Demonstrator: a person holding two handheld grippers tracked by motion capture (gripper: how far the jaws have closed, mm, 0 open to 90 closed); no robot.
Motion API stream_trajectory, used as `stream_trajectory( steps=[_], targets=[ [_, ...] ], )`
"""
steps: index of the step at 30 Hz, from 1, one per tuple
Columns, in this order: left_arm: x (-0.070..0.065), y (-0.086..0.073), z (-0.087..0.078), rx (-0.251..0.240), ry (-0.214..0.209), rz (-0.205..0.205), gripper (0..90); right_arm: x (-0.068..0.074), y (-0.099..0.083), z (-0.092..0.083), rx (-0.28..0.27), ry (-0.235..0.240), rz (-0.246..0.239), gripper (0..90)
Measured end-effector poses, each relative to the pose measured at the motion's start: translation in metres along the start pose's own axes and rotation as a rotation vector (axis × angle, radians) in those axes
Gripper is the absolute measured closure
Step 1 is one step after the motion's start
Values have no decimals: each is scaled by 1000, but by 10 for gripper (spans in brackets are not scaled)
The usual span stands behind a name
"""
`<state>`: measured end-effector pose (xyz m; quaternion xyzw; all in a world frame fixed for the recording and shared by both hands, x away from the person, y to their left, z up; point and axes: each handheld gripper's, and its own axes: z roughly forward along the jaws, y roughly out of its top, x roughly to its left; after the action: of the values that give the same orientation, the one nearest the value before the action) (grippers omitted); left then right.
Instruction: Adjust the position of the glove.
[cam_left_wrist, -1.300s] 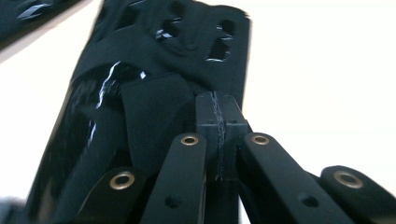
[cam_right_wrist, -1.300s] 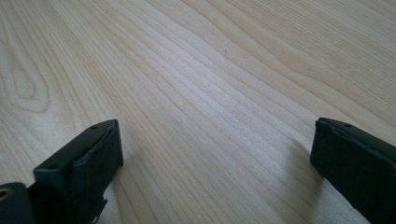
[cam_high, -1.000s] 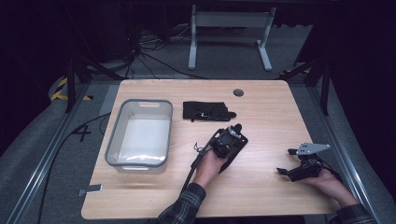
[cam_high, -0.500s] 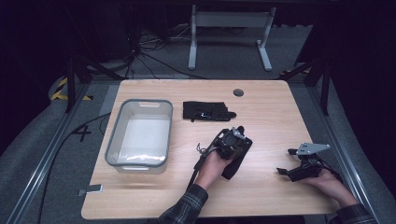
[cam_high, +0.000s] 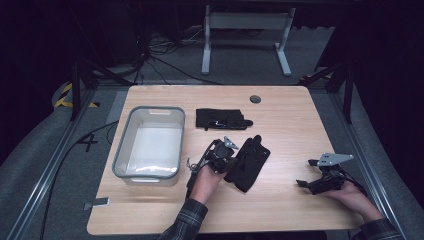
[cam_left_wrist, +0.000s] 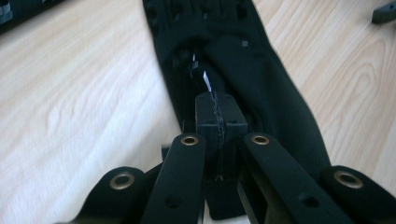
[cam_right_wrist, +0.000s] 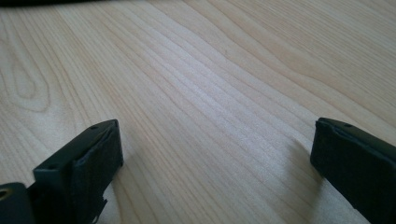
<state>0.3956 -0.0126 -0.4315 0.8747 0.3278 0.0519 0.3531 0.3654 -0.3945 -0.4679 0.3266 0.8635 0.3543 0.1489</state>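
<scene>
Left hand-held gripper (cam_left_wrist: 217, 122) clamps black glove (cam_high: 248, 162), apparently unlabelled

Left gripper (cam_high: 235, 160): moved right across the table, away from the bin, jaws clamped on the black glove.
Black glove (cam_high: 248, 162): dragged rightward, now stretched out flat beside the hand.
</scene>
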Motion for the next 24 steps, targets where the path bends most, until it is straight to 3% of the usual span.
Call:
stream_trajectory(
  steps=[5, 10, 24],
  targets=[
    [-8, -10, 4, 41, -7, 13, 896, 0, 0, 0, 0, 0, 0, 26],
    [-14, -11, 15, 81, -31, 31, 897, 0, 0, 0, 0, 0, 0, 26],
    [-47, 7, 42, 85, -129, 110, 897, 0, -1, -1, 2, 3, -3, 27]
  ],
)
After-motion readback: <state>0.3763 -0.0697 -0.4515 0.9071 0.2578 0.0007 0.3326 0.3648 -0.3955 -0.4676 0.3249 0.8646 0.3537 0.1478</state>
